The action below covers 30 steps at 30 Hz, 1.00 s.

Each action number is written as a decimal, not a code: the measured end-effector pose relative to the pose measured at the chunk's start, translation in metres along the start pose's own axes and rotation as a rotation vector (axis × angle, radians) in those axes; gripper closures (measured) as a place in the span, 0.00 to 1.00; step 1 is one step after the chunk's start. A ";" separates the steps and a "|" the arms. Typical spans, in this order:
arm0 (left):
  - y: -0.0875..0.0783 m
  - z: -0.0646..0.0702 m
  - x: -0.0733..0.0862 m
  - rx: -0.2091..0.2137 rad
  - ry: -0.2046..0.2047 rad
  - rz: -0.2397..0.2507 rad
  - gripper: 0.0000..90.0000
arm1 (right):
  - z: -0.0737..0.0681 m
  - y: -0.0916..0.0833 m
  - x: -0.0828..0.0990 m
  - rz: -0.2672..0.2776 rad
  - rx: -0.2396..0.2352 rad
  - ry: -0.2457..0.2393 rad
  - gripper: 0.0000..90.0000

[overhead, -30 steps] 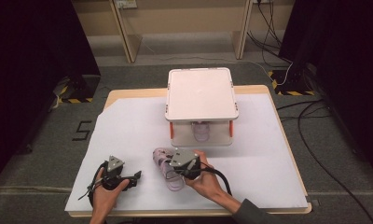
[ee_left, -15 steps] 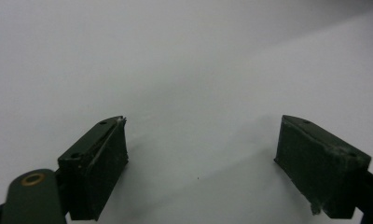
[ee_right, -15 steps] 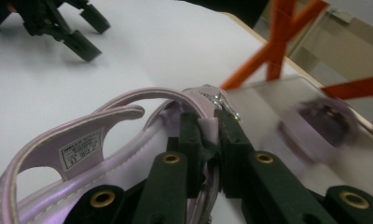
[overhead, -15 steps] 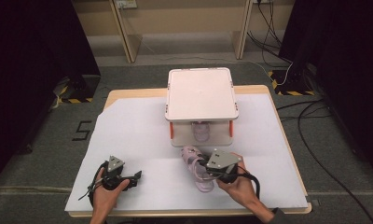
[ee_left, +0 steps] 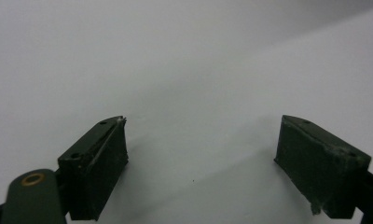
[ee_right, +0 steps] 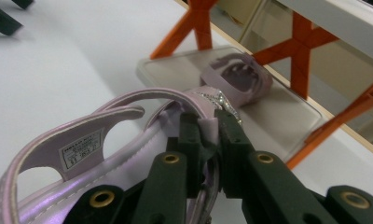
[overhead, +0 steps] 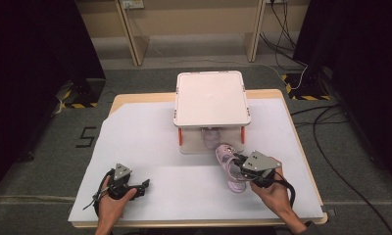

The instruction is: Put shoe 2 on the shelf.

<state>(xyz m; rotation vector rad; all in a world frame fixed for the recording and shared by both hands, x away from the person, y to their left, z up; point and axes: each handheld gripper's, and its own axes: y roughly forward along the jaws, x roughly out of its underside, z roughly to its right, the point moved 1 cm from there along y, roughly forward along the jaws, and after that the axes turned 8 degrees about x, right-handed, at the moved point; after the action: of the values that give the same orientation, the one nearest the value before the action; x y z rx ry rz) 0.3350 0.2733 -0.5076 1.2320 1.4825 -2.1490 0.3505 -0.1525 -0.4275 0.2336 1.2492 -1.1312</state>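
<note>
Placing of a sandal (overhead: 225, 155) on a rack (overhead: 211, 98), seen from above and from both grippers. The right gripper (overhead: 235, 164) is held over the right half of the desk (overhead: 150, 147), just in front of the rack's near right corner, with its jaws clamped on a strap (ee_right: 208, 128) of the sandal; in the right gripper view the strap is seen pinched between the two jaws (ee_right: 208, 135), and the sole hangs back toward the hand. A second sandal (ee_right: 236, 77) is already lying on the rack's low tray (ee_right: 278, 112), beneath the white top and between the orange legs. The left gripper (overhead: 144, 186) is rested near the desk's front left corner, its jaws apart with nothing between them (ee_left: 201, 158). The step in hand is judged to be the carrying of the held sandal onto the tray beside its mate. For this to be done well, the sandal should be kept low enough to pass under the top, led in toe first through the gap between the front legs, and aimed at the bare part of the tray, so that the second sandal is not pushed. The grip should be loosened only once the sole is borne by the tray, since a strap held this narrowly may let the sandal swing or slip.
</note>
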 end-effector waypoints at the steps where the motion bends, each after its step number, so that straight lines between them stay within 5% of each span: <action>1: 0.000 0.000 0.000 0.000 0.001 -0.002 0.18 | 0.002 0.001 0.001 -0.007 0.014 0.000 0.92; 9: 0.000 0.000 0.000 0.002 0.007 -0.006 0.18 | 0.009 0.014 0.004 -0.034 0.092 -0.024 0.92; 30: 0.001 0.000 0.000 0.005 0.011 -0.010 0.17 | 0.028 0.086 0.011 -0.094 0.246 -0.135 0.92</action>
<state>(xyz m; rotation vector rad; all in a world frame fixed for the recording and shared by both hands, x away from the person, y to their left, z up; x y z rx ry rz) 0.3351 0.2730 -0.5082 1.2428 1.4917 -2.1566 0.4338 -0.1368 -0.4621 0.2801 1.0099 -1.3604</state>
